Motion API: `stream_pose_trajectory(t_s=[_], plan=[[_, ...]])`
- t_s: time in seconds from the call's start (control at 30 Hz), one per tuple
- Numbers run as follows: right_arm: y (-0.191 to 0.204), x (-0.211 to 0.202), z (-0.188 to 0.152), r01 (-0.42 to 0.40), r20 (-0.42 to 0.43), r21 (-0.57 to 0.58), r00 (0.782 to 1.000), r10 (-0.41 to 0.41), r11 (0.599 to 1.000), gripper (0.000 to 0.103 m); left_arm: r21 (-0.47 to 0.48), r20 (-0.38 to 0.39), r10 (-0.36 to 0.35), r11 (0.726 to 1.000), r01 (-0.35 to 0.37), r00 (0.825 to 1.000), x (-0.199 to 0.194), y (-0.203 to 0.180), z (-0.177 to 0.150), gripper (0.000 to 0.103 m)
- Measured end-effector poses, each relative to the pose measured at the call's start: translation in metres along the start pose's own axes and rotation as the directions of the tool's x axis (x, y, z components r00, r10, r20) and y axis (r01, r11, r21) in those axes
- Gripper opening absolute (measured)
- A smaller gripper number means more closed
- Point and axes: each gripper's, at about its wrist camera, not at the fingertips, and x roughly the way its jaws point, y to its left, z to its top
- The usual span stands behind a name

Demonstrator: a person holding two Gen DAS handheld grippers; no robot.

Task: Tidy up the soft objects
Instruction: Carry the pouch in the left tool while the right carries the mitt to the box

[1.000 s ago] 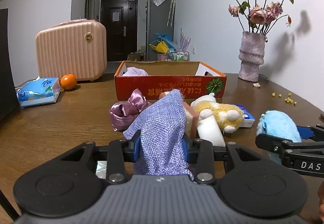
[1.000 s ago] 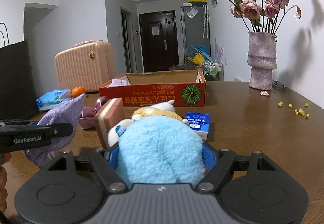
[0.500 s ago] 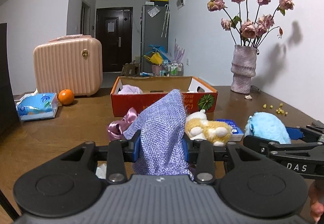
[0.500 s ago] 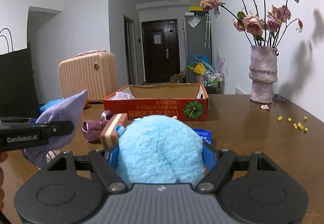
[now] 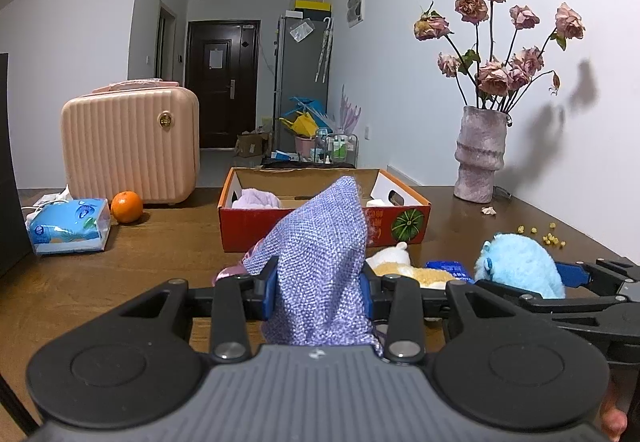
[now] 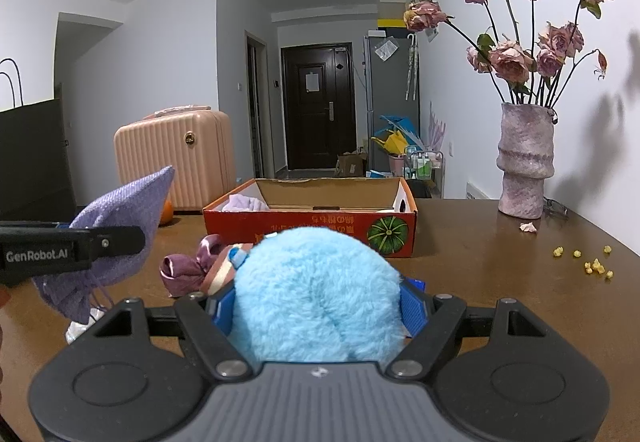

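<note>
My left gripper [image 5: 318, 288] is shut on a purple woven cloth pouch [image 5: 320, 262], held off the table; the same pouch [image 6: 116, 238] shows at the left of the right wrist view. A fluffy light-blue plush [image 6: 316, 290] fills my right gripper [image 6: 316, 308], whose pads press on its sides; that plush [image 5: 520, 268] also appears at the right of the left wrist view. Ahead on the table stands an open red cardboard box [image 5: 320, 230] with a lilac cloth [image 5: 254, 199] inside. A yellow-and-white plush [image 5: 404, 270] and a mauve satin bow [image 6: 188, 266] lie before the box.
On the brown table [image 6: 480, 274] stand a pink ribbed case [image 5: 130, 146], an orange [image 5: 127, 206], a tissue pack [image 5: 68, 226] at left, and a vase of dried roses [image 6: 526, 162] at right. Yellow crumbs [image 6: 592, 264] lie near the right edge. A small blue carton [image 5: 448, 268] sits by the plush.
Both grippers have risen a little with their loads, so the table items and the box sit lower in view. Neither grip has changed.
</note>
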Motion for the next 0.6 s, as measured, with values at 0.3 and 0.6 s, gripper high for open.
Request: stream_pose_trajectory(t_s=[0.3,0.6], plan=[[0.002,0.012,0.007,0.004,-0.002,-0.007,1.0,-0.004,1.0,0.077,0.003,0.005,-0.008,1.0,0.008,1.0,0.011,0.004,0.011,0.038],[-0.002,0.029,0.016,0.01,0.001,-0.004,1.0,-0.01,1.0,0.077,-0.015,0.002,-0.012,1.0,0.012,1.0,0.03,0.004,0.019,0.038]])
